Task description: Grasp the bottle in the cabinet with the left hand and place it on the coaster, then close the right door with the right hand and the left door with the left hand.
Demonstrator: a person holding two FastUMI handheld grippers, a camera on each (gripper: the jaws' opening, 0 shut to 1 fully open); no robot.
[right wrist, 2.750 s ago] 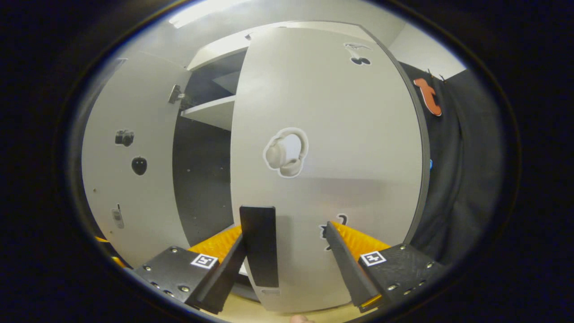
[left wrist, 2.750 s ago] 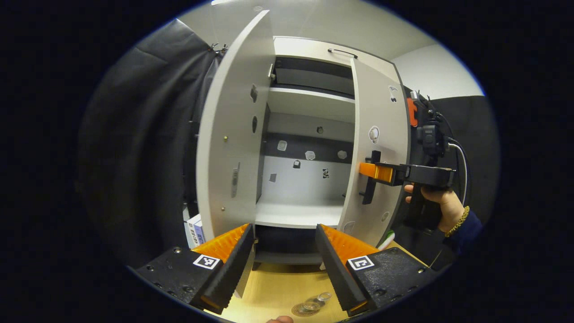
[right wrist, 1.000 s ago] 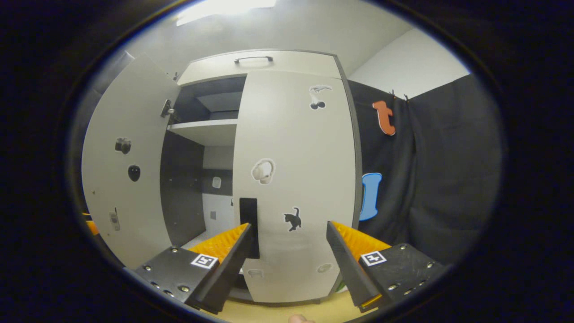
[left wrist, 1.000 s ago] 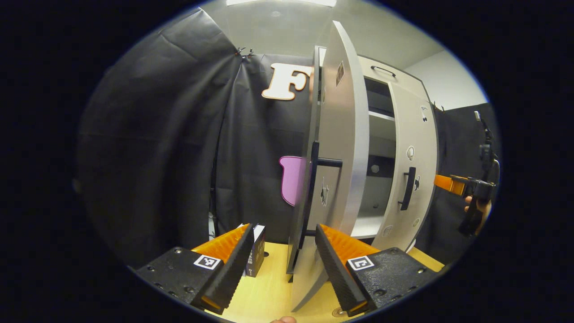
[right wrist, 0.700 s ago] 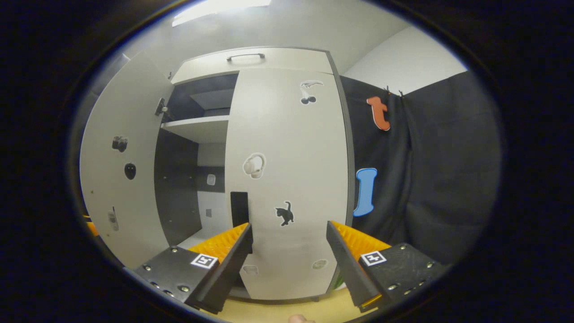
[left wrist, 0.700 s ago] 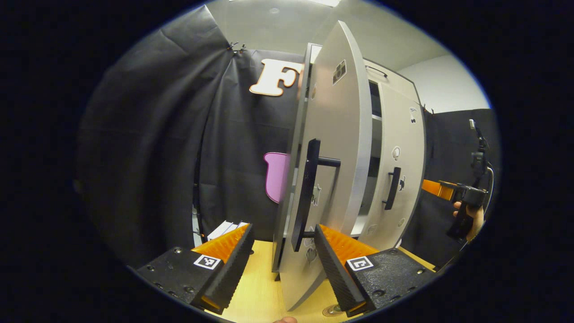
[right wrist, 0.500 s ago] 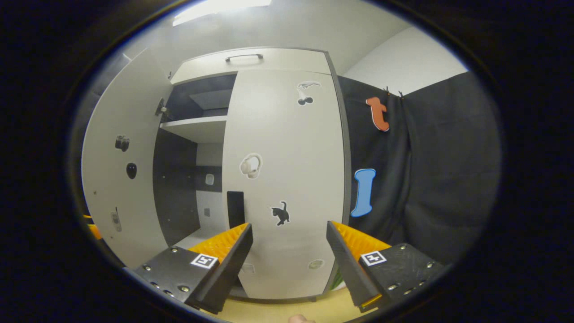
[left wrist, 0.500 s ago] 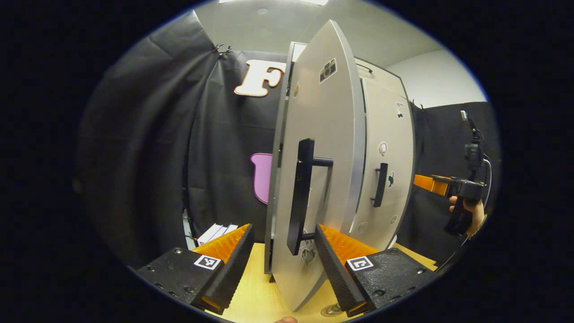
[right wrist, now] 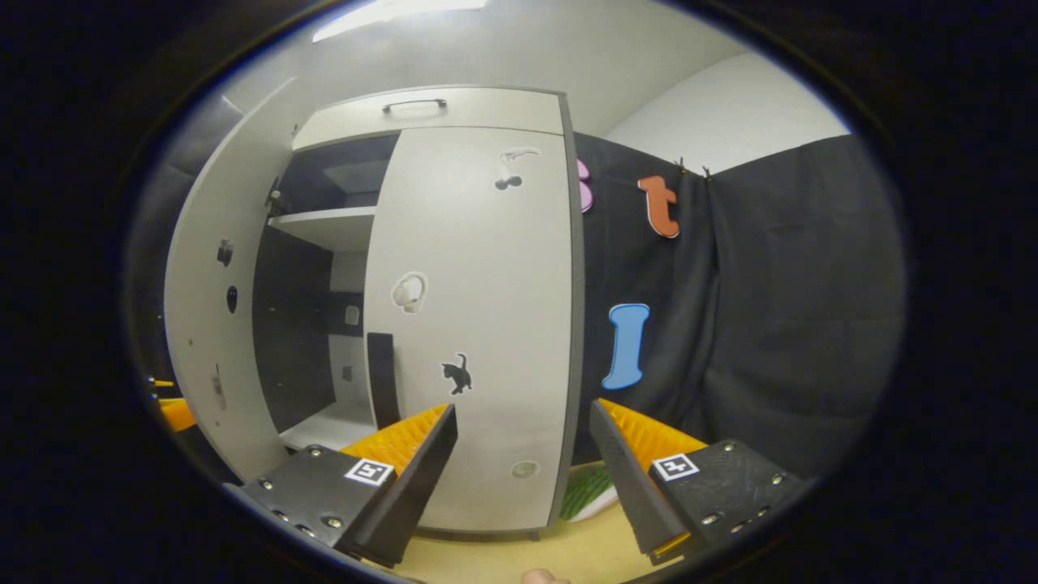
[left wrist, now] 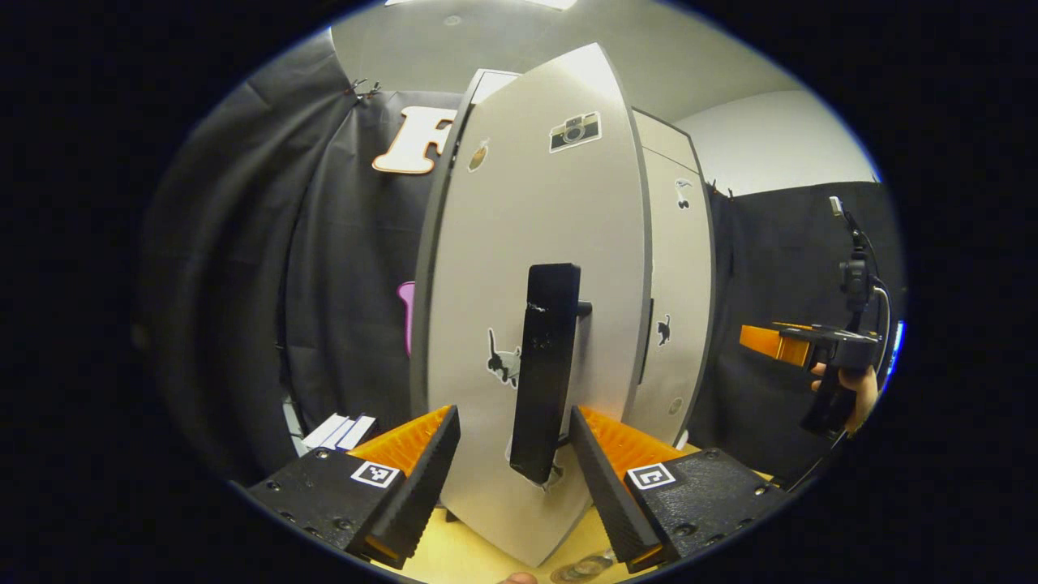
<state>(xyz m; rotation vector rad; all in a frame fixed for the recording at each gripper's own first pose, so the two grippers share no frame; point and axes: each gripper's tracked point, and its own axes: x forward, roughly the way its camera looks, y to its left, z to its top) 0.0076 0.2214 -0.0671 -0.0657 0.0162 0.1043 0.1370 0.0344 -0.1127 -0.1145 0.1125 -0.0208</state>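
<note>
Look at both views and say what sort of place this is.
Probably a staged recording booth, not a real home: black cloth wall, a sticker-covered white cabinet on a wooden table, and a hand-held gripper.

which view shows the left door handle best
The left gripper view: the left door's handle stands close and central, just above the open left gripper. The right gripper view shows the left door from its inner face.

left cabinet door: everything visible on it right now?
The left door is a pale grey flat panel, still partly open in the right gripper view. Its outer face carries a long black vertical handle plus camera and cat stickers. The left gripper is open, its fingers either side of the handle's lower end; contact unclear.
</note>
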